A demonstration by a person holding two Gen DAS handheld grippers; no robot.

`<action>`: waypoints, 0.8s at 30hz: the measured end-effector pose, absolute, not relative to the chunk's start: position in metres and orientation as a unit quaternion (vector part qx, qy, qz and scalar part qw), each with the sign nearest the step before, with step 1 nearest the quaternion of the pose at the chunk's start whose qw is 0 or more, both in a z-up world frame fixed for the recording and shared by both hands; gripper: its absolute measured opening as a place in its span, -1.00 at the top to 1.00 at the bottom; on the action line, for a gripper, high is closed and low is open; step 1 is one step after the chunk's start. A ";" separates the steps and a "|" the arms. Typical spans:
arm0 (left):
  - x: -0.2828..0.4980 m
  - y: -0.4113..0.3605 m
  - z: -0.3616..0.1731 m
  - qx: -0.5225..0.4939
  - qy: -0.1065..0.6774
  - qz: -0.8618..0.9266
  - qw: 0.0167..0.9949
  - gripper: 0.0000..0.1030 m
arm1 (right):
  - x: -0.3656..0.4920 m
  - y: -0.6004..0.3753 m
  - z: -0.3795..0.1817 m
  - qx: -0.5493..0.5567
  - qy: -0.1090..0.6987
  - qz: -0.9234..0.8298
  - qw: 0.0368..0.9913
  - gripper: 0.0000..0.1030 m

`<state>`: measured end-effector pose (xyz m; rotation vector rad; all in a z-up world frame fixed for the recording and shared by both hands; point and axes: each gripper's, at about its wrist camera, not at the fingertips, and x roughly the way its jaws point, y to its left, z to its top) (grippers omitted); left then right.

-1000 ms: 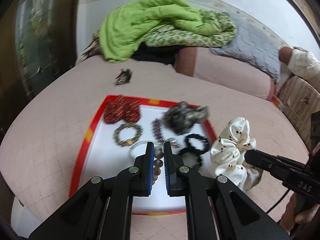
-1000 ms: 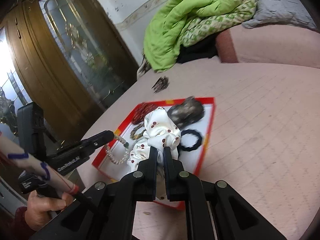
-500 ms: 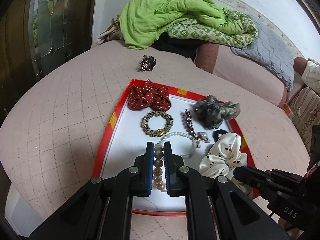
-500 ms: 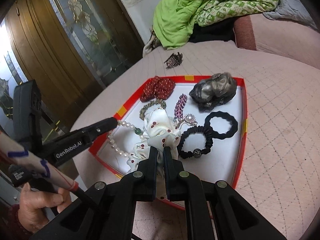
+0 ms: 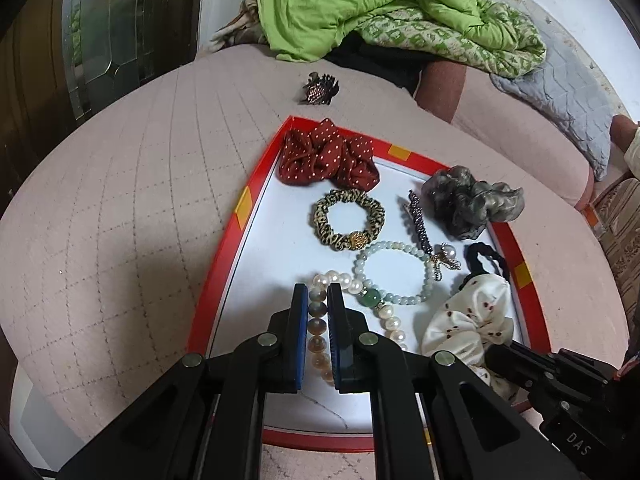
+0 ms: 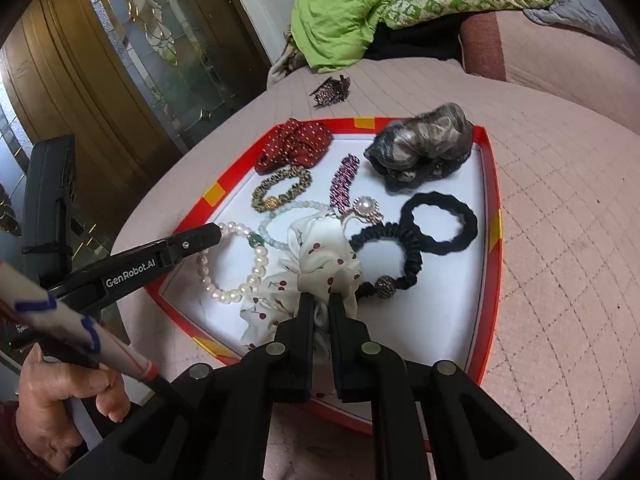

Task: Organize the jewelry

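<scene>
- Our left gripper [image 5: 318, 300] points steeply down over the near left part of the red-rimmed tray [image 5: 240, 208], its pads clamped on the pearl bracelet [image 6: 224, 264] (the loop's far end lies on the white tray floor).
- Our left hand [image 6: 60, 396] grips that tool's handle at the left edge of the right wrist view.
- Our right gripper [image 6: 320, 308] slopes down at the tray's near edge, pinching the white cherry-print scrunchie [image 6: 320, 256], which rests in the tray beside the black hair ties [image 6: 420, 236].
</scene>
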<state>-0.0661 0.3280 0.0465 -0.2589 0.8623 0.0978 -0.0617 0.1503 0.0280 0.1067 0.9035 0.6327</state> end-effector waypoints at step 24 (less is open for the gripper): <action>-0.094 0.318 0.080 -0.093 0.330 0.082 0.936 0.00 | -0.086 0.115 0.060 0.059 0.407 0.276 0.869 -0.11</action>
